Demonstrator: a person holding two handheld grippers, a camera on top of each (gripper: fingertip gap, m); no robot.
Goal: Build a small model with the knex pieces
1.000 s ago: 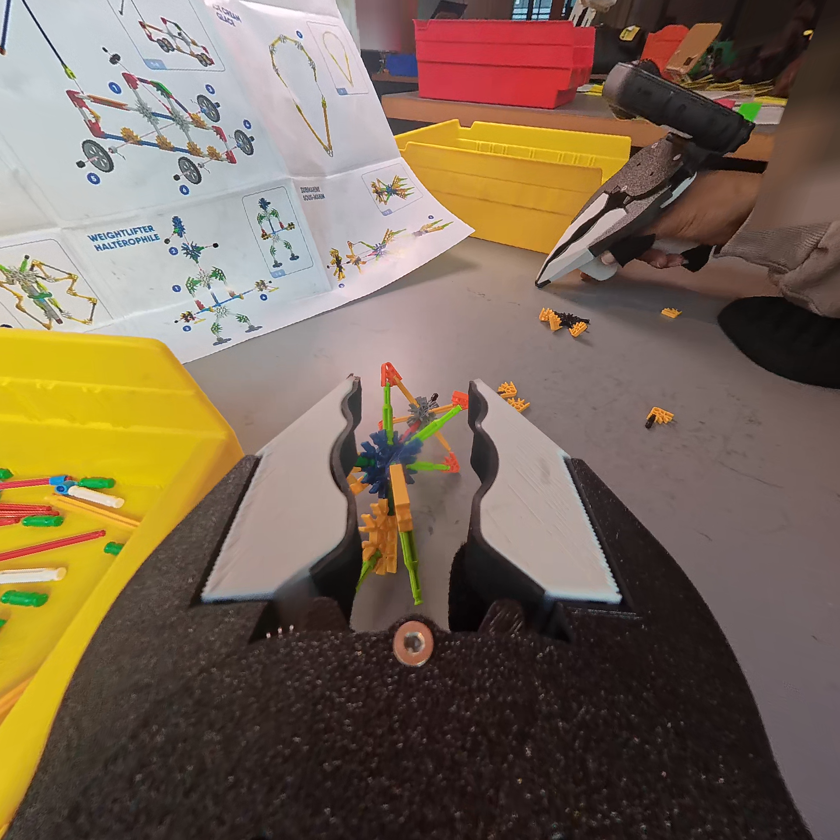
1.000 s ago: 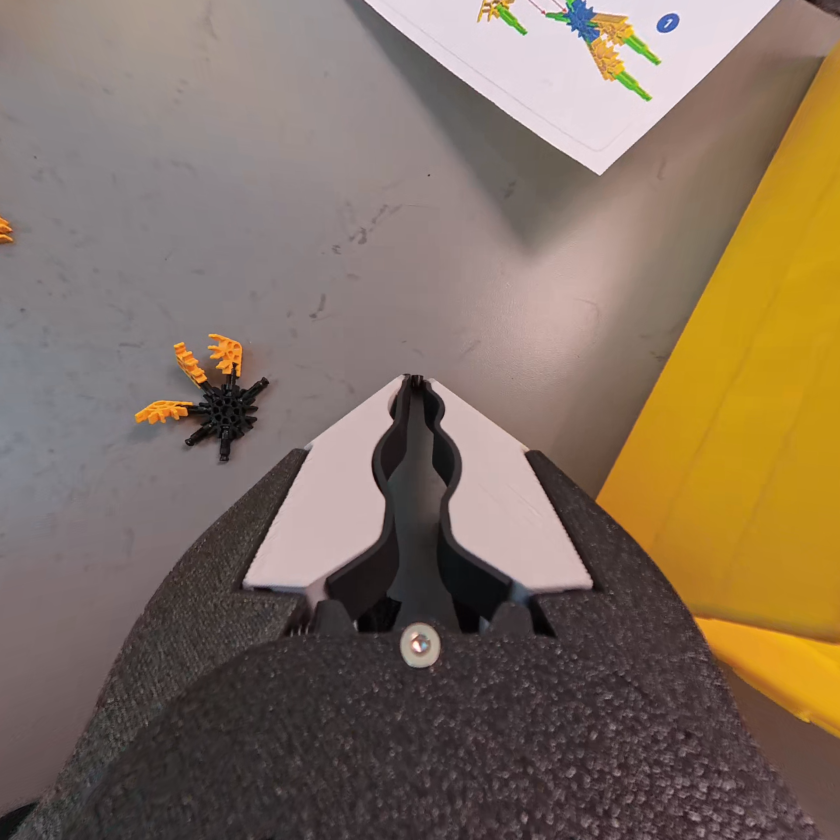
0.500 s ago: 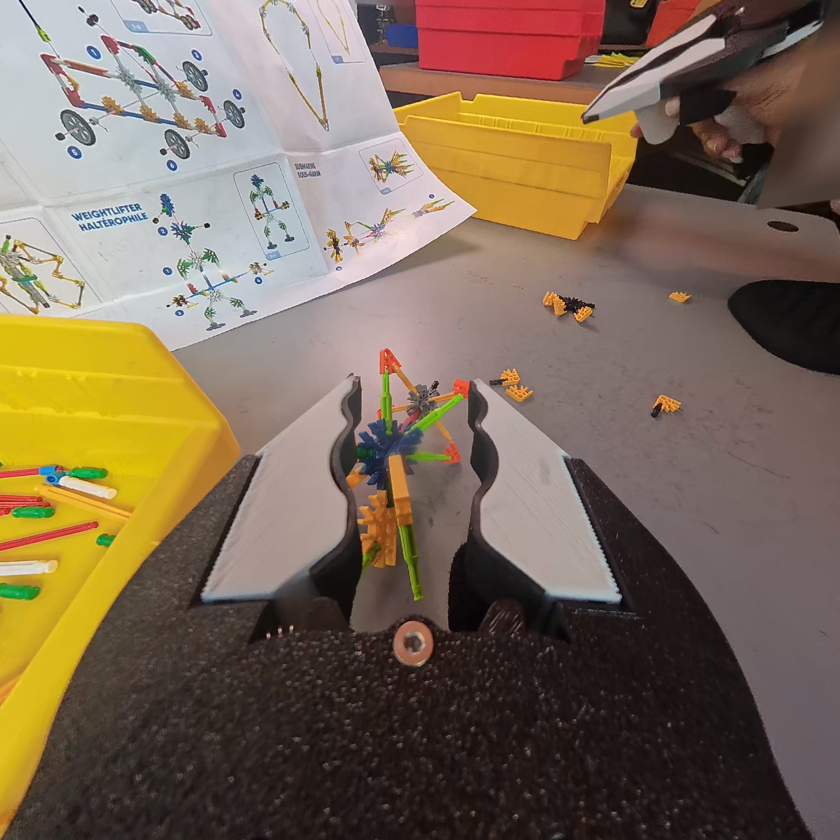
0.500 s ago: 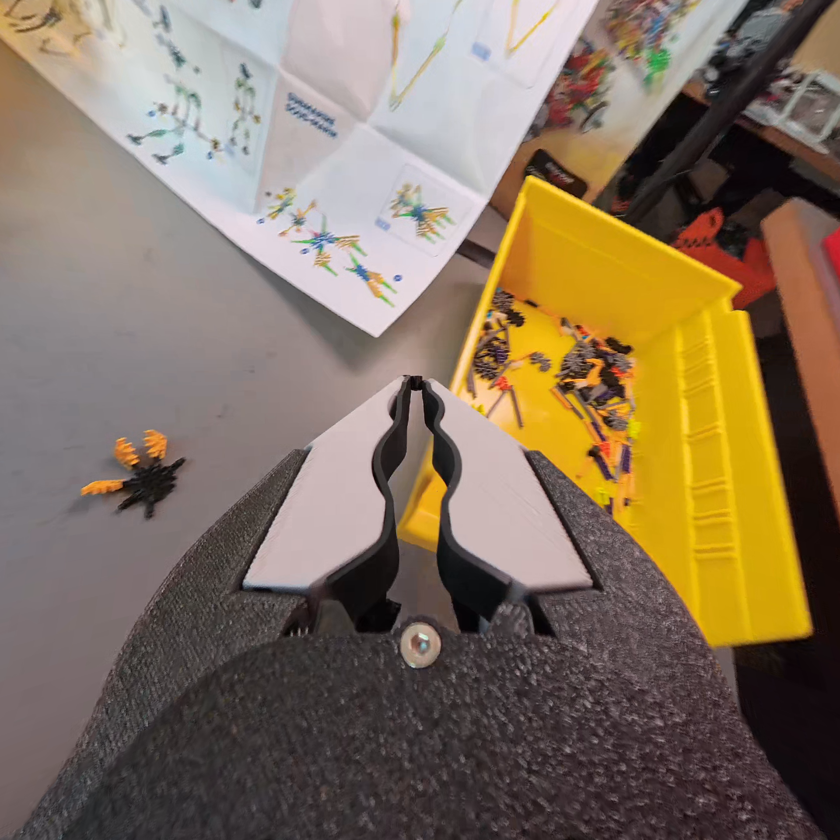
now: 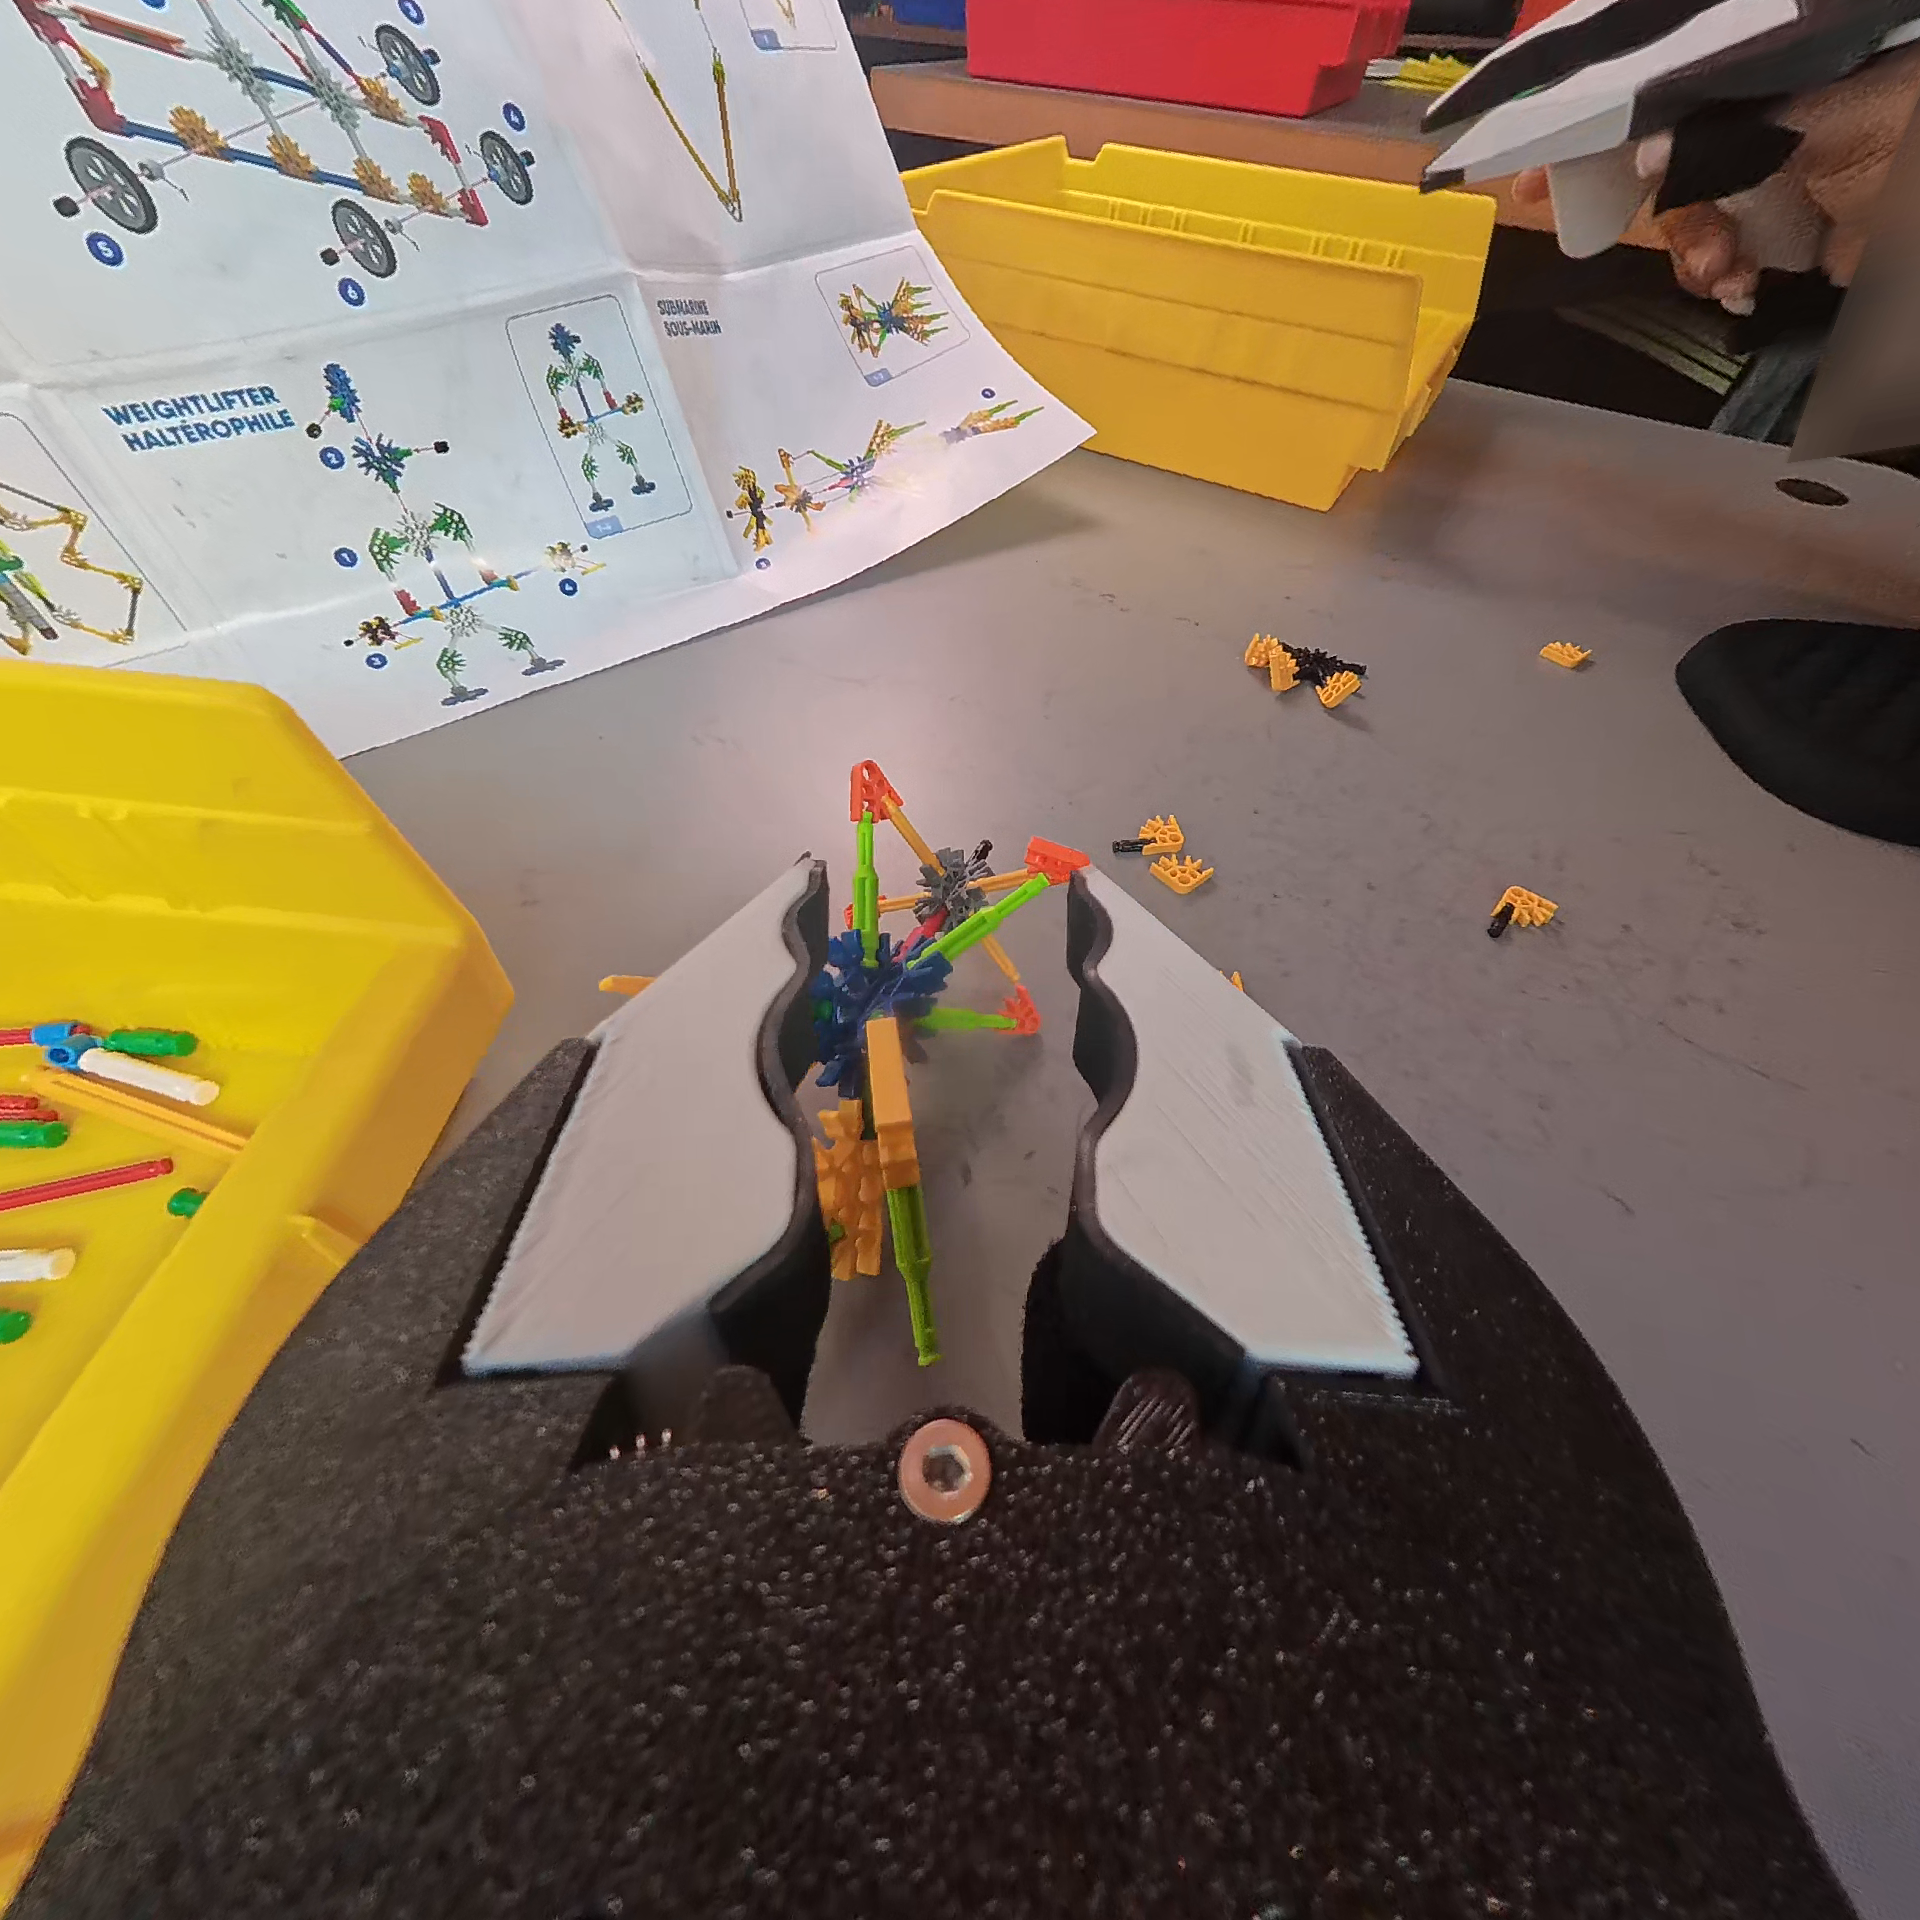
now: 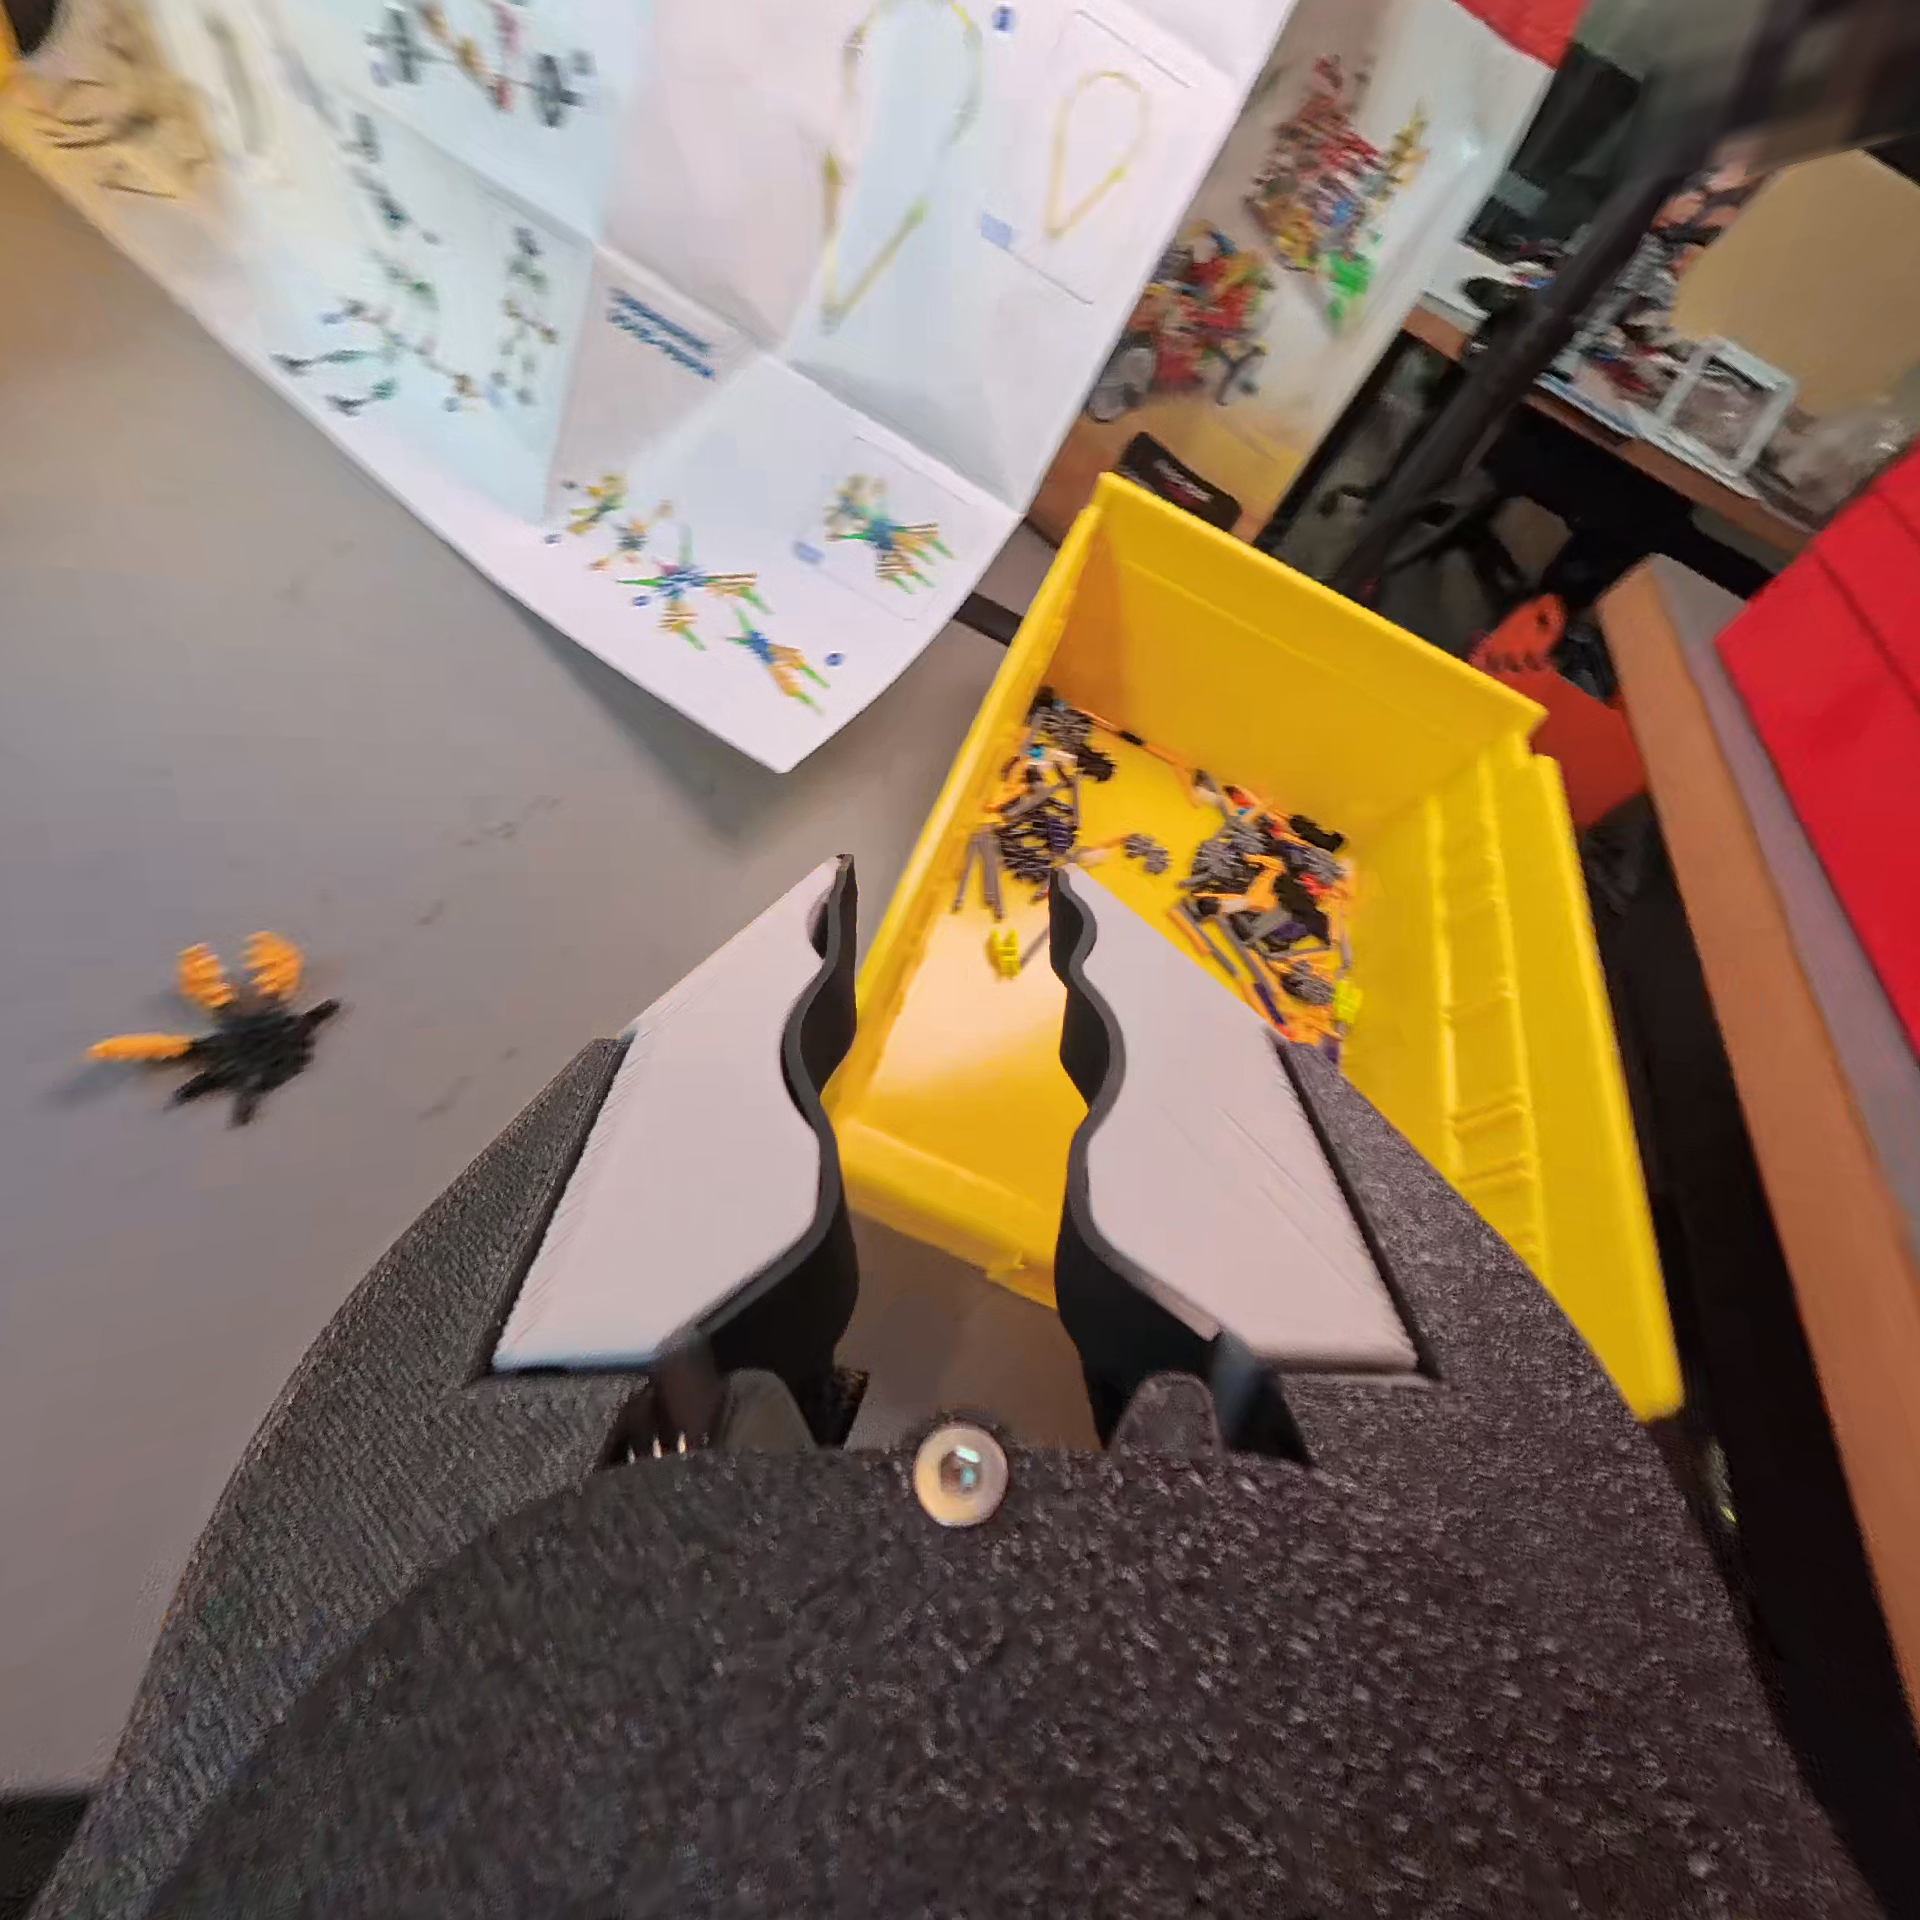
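Observation:
My left gripper (image 5: 945, 883) is shut on a small rod-and-connector model (image 5: 883, 997) with blue, grey, orange and red connectors and green rods. It holds the model just above the grey table (image 5: 1351, 1143). My right gripper (image 6: 951, 883) is open and empty, raised over the near left corner of a yellow bin (image 6: 1455, 935) of dark and orange parts. It also shows in the left wrist view (image 5: 1507, 135) at the top right, held by a hand. A black connector with orange pieces (image 6: 244, 1039) lies on the table to its left, and shows in the left wrist view (image 5: 1304, 665).
A folded instruction sheet (image 5: 468, 312) stands at the back left. A yellow bin of coloured rods (image 5: 208, 883) is at my left. Loose orange connectors (image 5: 1179, 868) lie right of the model. A red bin (image 5: 1174, 52) sits behind the far yellow bin (image 5: 1195, 312). My hands' fingertips stand some 40 cm from each other.
My right gripper rose from the table beside the black connector, swung right towards the yellow bin, and opened its jaws. My left gripper kept its hold and barely moved.

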